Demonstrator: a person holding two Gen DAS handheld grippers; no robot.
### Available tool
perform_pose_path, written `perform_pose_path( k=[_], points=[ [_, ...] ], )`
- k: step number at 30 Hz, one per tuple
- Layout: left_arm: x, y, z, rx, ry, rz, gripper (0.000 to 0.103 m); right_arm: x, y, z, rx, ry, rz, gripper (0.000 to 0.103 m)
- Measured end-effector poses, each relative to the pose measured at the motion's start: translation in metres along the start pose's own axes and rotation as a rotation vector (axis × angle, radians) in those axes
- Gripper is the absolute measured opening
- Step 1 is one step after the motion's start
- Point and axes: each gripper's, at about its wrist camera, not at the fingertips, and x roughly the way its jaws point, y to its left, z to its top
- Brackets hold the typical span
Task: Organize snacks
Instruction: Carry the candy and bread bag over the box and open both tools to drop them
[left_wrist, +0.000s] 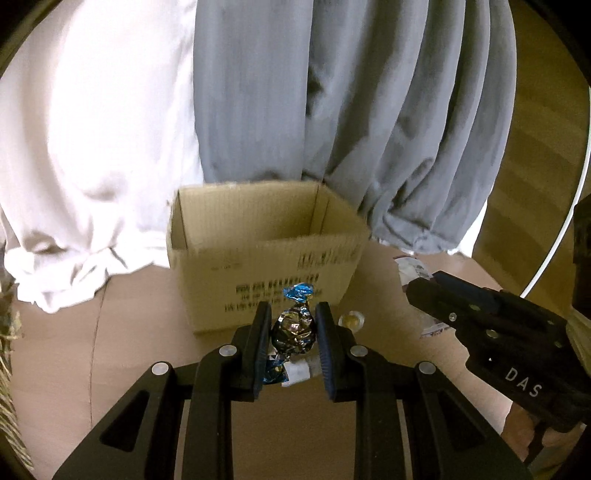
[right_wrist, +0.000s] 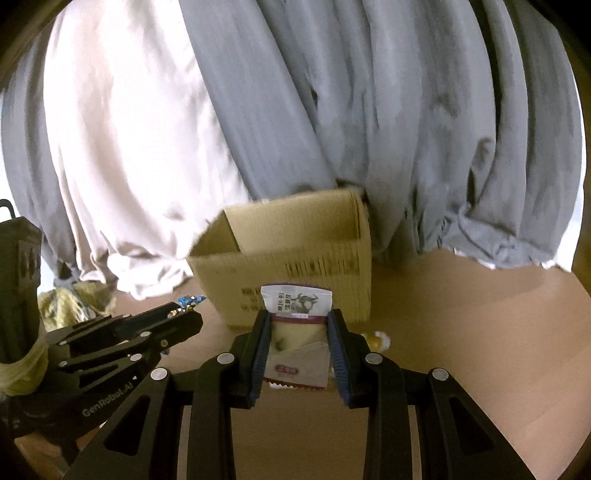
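Observation:
My left gripper (left_wrist: 293, 314) is shut on a foil-wrapped candy (left_wrist: 293, 332) with blue twisted ends, held just in front of an open cardboard box (left_wrist: 266, 258). My right gripper (right_wrist: 300, 321) is shut on a white snack packet (right_wrist: 297, 332) with a bull picture, also in front of the box (right_wrist: 295, 266). The box interior that shows holds nothing. The right gripper shows in the left wrist view (left_wrist: 424, 291) with its packet (left_wrist: 413, 269) partly hidden. The left gripper (right_wrist: 184, 312) shows in the right wrist view with the candy's blue tip (right_wrist: 190, 300).
A small yellow wrapped candy (left_wrist: 351, 319) lies on the tan table beside the box; it also shows in the right wrist view (right_wrist: 376, 339). White and grey curtains (left_wrist: 332, 110) hang behind the box. A straw-like mat (left_wrist: 7, 332) lies at the far left.

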Motion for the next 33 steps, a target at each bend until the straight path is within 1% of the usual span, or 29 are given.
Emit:
perform_pose_path(
  k=[8, 17, 21, 25, 33],
  points=[
    [-0.011, 0.003, 0.035, 0.009, -0.082, 0.016, 0.025, -0.01, 0.01, 0.038, -0.029, -0.092, 0.032, 0.032],
    [-0.017, 0.013, 0.07, 0.013, -0.157, 0.048, 0.025, -0.003, 0.016, 0.08, -0.046, -0.155, 0.05, 0.032],
    [-0.013, 0.017, 0.084, 0.015, -0.176, 0.058, 0.025, 0.007, 0.015, 0.095, -0.035, -0.147, 0.07, 0.032],
    [-0.005, 0.022, 0.093, 0.012, -0.172, 0.057, 0.025, 0.021, 0.014, 0.104, -0.03, -0.123, 0.091, 0.032],
    [0.024, 0.038, 0.107, -0.017, -0.116, 0.047, 0.025, 0.053, 0.017, 0.119, -0.044, -0.067, 0.119, 0.032]
  ],
)
